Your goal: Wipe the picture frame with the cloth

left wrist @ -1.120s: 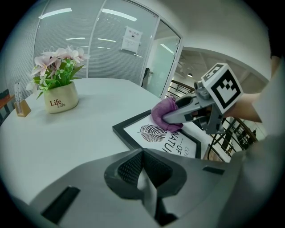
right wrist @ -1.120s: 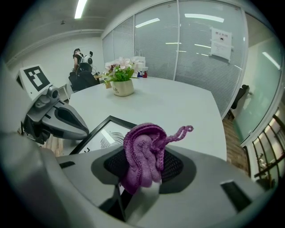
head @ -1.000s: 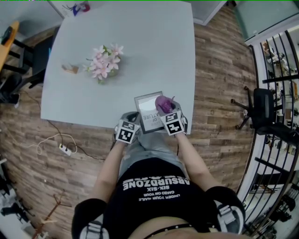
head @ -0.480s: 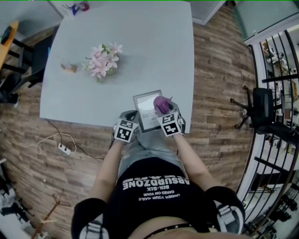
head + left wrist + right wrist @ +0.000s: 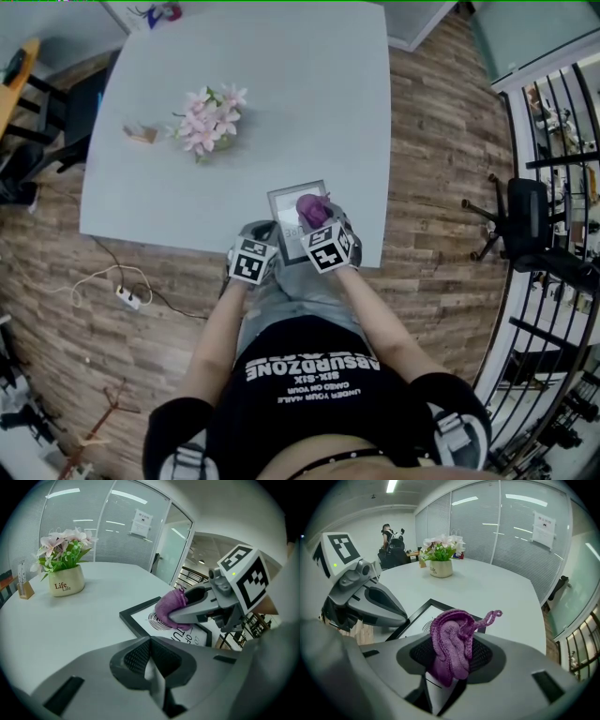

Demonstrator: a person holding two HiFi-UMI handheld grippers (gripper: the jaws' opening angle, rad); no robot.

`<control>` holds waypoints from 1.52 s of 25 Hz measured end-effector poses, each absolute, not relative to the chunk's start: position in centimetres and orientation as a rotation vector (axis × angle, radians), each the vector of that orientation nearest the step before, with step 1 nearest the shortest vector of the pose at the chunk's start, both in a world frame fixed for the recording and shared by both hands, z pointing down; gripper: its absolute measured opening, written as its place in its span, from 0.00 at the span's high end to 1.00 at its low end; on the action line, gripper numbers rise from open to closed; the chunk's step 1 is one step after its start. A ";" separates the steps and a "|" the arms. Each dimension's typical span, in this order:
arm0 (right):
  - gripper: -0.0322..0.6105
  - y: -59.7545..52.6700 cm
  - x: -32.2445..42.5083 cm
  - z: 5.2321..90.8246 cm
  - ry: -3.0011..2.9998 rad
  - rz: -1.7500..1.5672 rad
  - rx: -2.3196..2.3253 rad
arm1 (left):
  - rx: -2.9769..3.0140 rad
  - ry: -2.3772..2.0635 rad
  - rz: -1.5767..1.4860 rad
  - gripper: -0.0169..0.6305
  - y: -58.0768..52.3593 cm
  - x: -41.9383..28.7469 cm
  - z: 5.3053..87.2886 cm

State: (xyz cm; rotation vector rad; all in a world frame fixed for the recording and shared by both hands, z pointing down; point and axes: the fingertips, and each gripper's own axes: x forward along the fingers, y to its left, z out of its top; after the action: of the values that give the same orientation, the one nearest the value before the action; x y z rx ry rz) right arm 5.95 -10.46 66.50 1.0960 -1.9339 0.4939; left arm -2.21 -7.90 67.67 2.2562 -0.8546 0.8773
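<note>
The grey table (image 5: 281,75) is bare across its left and far parts, apart from a flower pot (image 5: 208,124) standing well away from the work. The left gripper (image 5: 265,237) reaches straight forward with its jaws closed together, its tip at the left edge of the picture frame (image 5: 283,211). The frame lies flat just inside the table's near edge. The right gripper (image 5: 317,223) angles inward and clamps the purple cloth (image 5: 311,207), which lies against the frame's glass. The table's right edge is close by.
</note>
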 end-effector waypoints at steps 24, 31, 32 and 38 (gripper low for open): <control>0.66 -7.3 3.6 66.8 -2.050 0.599 0.843 | 2.270 -0.854 0.882 0.95 -8.0 -2.2 67.7; 0.66 -4.5 3.5 66.8 -2.010 0.638 0.709 | 2.269 -0.858 0.882 0.95 -7.9 -2.2 67.7; 0.66 -4.1 3.5 66.8 -2.006 0.647 0.695 | 2.269 -0.859 0.881 0.95 -7.9 -2.2 67.6; 0.66 -2.2 3.7 67.0 -1.963 0.704 0.565 | 2.270 -0.866 0.879 0.95 -8.0 -2.2 67.6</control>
State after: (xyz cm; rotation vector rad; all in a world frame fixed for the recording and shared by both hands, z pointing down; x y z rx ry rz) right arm 3.74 -2.17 67.00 0.5649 -1.9626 0.7038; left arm -2.18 -7.95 67.64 2.2695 -0.8662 0.8788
